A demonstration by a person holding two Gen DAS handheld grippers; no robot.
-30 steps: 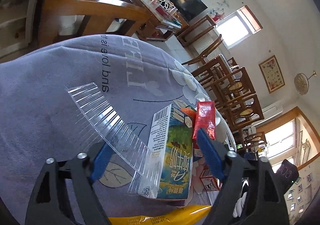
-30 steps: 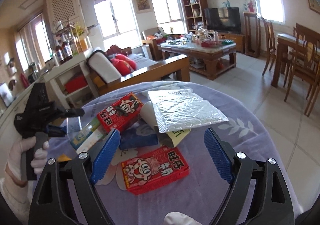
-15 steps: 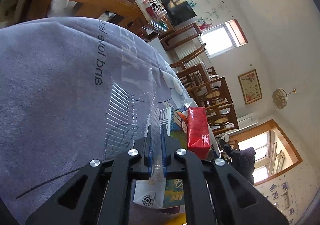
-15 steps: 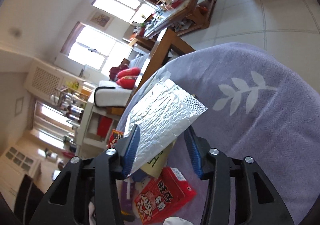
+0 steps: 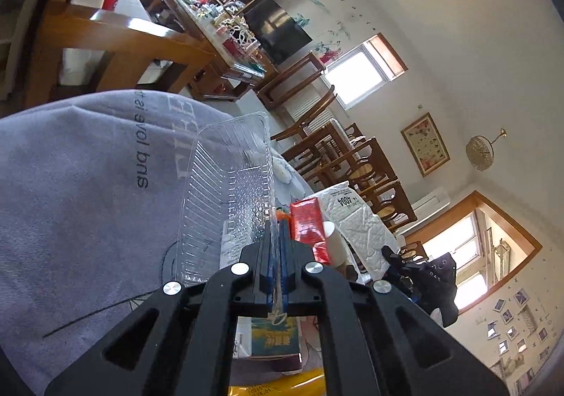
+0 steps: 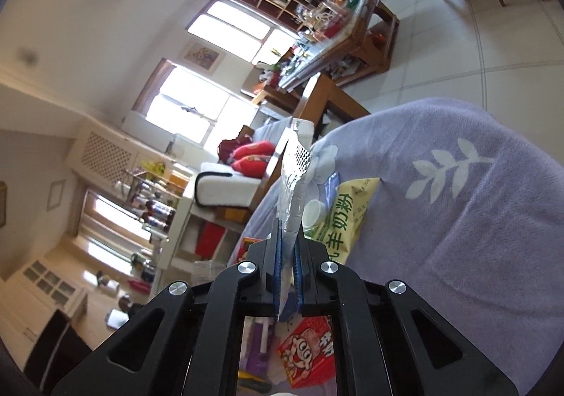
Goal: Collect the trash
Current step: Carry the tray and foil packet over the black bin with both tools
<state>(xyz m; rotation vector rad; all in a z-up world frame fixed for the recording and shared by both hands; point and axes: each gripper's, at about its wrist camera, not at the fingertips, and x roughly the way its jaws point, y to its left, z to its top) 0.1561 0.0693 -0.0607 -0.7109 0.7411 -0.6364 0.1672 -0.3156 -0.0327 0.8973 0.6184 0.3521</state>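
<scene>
Round table under a grey-lilac cloth, trash heaped on it

The tablecloth carries white leaf prints and dark lettering. On it lie a yellow milk-powder bag with a white cup just left of it, a red cartoon snack box nearer, and, in the left view, a green drink carton beside an upright red box.

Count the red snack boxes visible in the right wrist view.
2: one red snack box lies below the right gripper; another peeks out left of its fingers. More may be hidden.
</scene>
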